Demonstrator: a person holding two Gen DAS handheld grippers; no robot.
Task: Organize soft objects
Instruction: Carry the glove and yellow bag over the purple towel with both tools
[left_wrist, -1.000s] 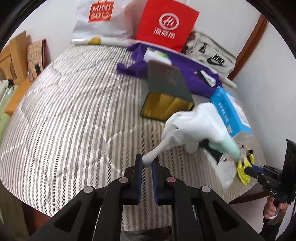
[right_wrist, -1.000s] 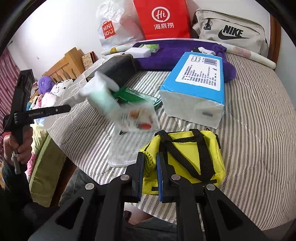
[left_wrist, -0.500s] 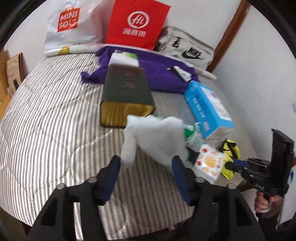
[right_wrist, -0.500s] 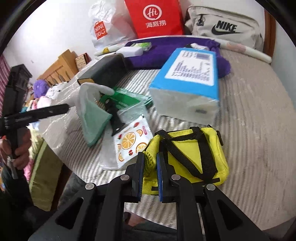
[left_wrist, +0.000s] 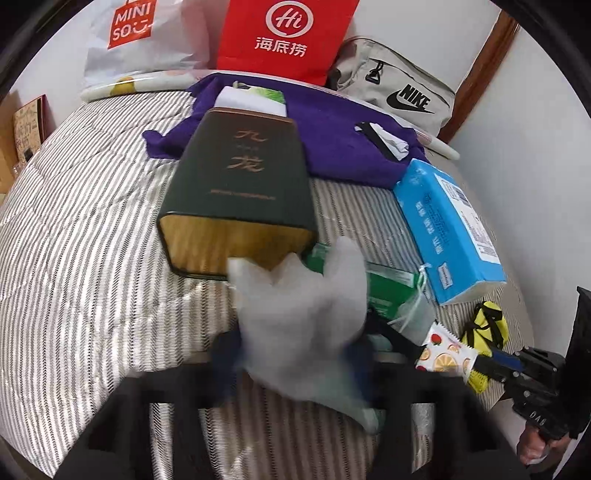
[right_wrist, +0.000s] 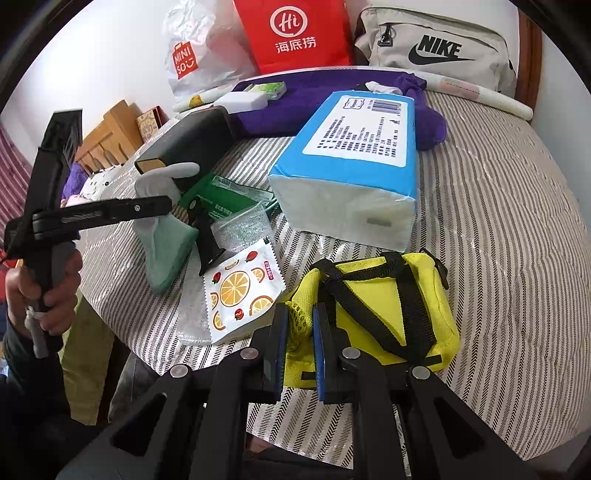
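A white-and-green glove (left_wrist: 306, 317) lies blurred across my open left gripper (left_wrist: 291, 354), just in front of a dark green box (left_wrist: 243, 192). In the right wrist view the glove (right_wrist: 162, 225) rests on the striped bed, with the left gripper (right_wrist: 173, 210) over it and its jaws spread. My right gripper (right_wrist: 298, 325) is shut on the mesh corner of a yellow pouch (right_wrist: 384, 310) that sits on the bed. A fruit-print packet (right_wrist: 240, 291) lies between glove and pouch.
A blue tissue pack (right_wrist: 354, 166), green packet (right_wrist: 221, 199), purple towel (left_wrist: 332, 136), red bag (left_wrist: 284, 37), Miniso bag (left_wrist: 136, 33) and Nike bag (right_wrist: 436, 48) fill the bed's far side. The bed edge (right_wrist: 155, 354) is close on the near left.
My left gripper opened and let go of the glove, which dropped to the bed, and it moved in toward the dark box. The right gripper stayed shut on the pouch.
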